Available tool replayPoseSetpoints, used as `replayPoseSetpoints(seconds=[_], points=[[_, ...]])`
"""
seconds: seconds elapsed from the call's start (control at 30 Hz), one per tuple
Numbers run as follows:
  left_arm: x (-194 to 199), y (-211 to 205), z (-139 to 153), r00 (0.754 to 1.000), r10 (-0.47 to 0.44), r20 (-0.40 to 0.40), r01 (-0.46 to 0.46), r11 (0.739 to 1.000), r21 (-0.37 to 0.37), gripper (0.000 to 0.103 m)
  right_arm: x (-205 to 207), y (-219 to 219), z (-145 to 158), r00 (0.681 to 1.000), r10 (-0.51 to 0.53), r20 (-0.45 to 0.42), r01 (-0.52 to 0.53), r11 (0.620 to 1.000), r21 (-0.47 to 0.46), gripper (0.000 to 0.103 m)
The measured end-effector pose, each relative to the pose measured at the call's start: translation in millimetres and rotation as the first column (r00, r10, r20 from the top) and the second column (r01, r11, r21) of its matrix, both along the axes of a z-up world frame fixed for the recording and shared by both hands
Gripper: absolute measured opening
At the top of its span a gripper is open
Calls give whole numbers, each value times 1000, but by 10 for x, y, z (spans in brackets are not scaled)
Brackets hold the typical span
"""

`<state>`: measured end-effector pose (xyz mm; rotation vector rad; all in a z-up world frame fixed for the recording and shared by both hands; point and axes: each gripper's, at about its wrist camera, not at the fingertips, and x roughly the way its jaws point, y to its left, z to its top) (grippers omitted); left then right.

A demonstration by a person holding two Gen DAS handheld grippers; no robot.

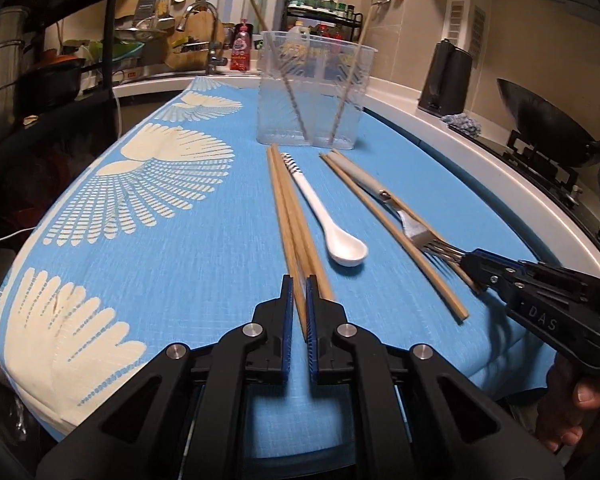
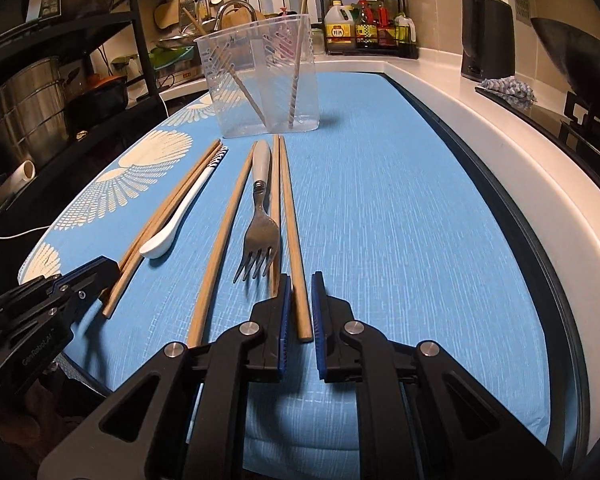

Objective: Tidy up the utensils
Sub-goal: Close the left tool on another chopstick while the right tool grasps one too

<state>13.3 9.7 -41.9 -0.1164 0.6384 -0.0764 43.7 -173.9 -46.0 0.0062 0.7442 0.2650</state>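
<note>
While the left hand-held gripper (image 1: 299,280) clamps a chopstick pair (image 1: 290,216), the right hand-held gripper (image 2: 301,280) pinches one chopstick (image 2: 294,232) beside the fork (image 2: 262,232).

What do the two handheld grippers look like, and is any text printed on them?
Both the left gripper and the right gripper are black plastic linkages with silver pivot pins and blue ribbed pads. White "GenRobot.AI" lettering marks the left body, "DAS" the right.
</note>
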Motion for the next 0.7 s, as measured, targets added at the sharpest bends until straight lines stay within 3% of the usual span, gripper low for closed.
replayPoseSetpoints(seconds=[0.5,0.7], points=[[-2,-30,-27,1000,-6,11,5,999,45,7,0,-10,7,1000,-22,10,22,1000,-17,6],[-29,62,-23,1000,6,23,-7,999,39,6,-1,-92,27,995,-99,27,100,994,-33,6]])
